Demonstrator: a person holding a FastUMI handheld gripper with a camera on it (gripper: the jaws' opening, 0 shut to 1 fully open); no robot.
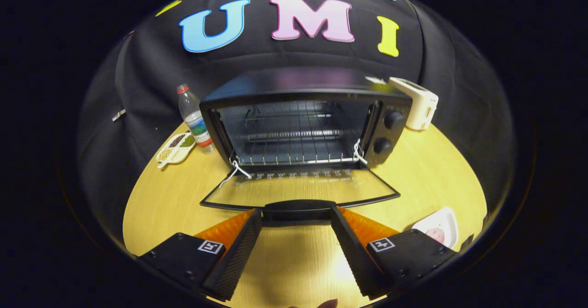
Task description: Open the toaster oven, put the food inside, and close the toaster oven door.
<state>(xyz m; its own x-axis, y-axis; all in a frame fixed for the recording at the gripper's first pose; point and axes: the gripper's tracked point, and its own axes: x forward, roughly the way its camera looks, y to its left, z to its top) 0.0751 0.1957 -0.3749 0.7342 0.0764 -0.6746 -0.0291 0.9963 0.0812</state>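
On the desk (161,207) at frame centre, spread, empty fingers (296,216) flank the stiff oven (303,129) door's handle (297,209), its likely hold.

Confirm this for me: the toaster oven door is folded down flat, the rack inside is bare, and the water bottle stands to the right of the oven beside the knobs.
One detail is wrong. In the gripper view the water bottle stands left of the toaster oven, away from the knobs. The rest holds: the door is folded down flat, the rack is bare. The tool is open at the door's handle.

The gripper (296,227) has 2 wedge-shaped ribbed fingers (239,253), black screwed mounts and square coded markers.
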